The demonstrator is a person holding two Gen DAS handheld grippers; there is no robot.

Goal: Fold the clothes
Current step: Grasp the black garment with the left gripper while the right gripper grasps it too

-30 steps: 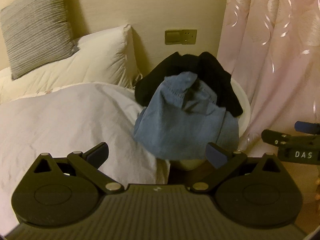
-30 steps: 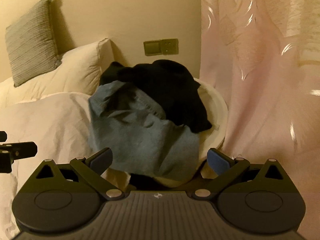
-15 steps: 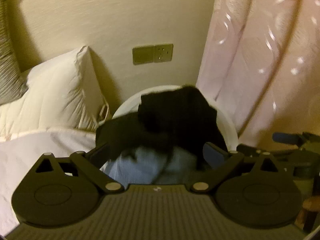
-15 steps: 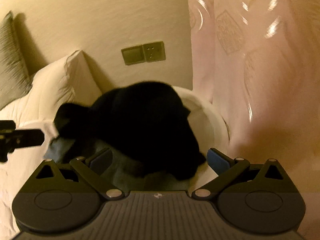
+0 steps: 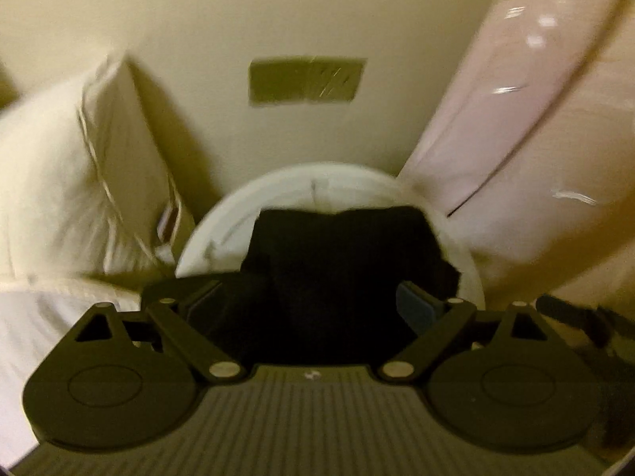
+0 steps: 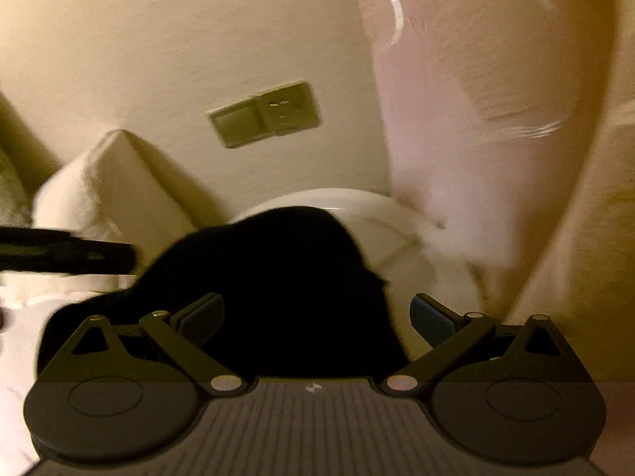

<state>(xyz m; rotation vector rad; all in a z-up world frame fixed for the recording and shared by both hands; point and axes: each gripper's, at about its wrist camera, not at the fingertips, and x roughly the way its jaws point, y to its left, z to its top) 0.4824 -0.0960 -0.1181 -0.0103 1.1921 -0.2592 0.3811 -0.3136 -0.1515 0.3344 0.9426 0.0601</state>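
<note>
A black garment lies heaped in a round white basket between the bed and the curtain. My left gripper is open, its jaws spread wide to either side of the black garment, close over it. In the right wrist view the same black garment fills the middle, over the basket. My right gripper is open too, jaws wide apart around the garment's right part. The blue garment seen earlier is hidden. Both views are blurred by motion.
A white pillow leans on the wall at left above the white bed sheet. A pink curtain hangs at right. A wall socket plate is above the basket. The left gripper shows at left in the right wrist view.
Both grippers have moved forward and down onto the basket. The black garment now fills the space between the jaws, and the blue garment has gone out of sight. Jaws stayed open.
</note>
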